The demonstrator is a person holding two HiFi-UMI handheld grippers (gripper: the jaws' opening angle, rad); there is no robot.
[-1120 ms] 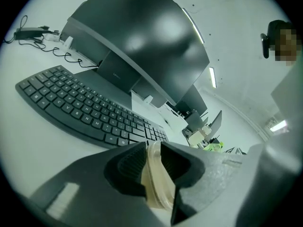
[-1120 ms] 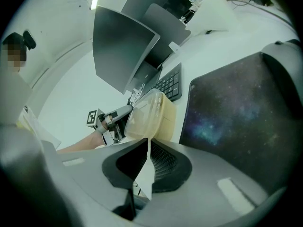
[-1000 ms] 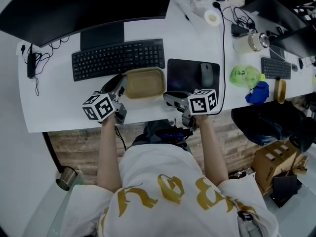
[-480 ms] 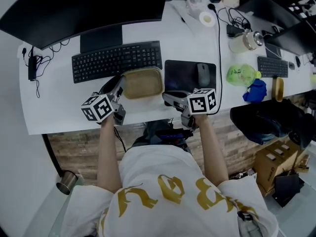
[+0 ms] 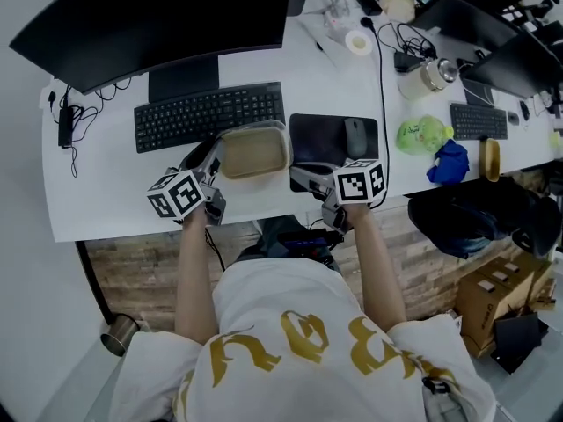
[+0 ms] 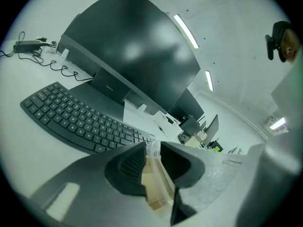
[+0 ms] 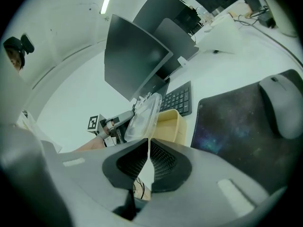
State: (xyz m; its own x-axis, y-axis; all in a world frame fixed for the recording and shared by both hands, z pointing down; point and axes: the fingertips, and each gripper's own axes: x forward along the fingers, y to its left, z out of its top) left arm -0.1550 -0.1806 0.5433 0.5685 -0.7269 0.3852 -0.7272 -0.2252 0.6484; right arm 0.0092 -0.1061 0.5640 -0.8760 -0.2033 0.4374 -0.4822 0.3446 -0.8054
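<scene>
On the white desk (image 5: 97,202), in front of the keyboard (image 5: 209,115), the dark mouse pad (image 5: 327,144) lies off the keyboard's right end. The beige container (image 5: 255,152) is just before the keyboard's right half, with bare desk down to the near edge. The left gripper (image 6: 152,157) is clamped on the container's wall, and the right gripper (image 7: 149,156) pinches the edge of the clear lid (image 7: 144,116), which is tilted up off the rim.

clear lid (image 7: 144,117) now raised off tan container (image 7: 173,126), tilted up

white desk (image 5: 106,196), keyboard (image 5: 209,115), mouse pad (image 5: 318,139), tape roll (image 5: 358,42)
</scene>
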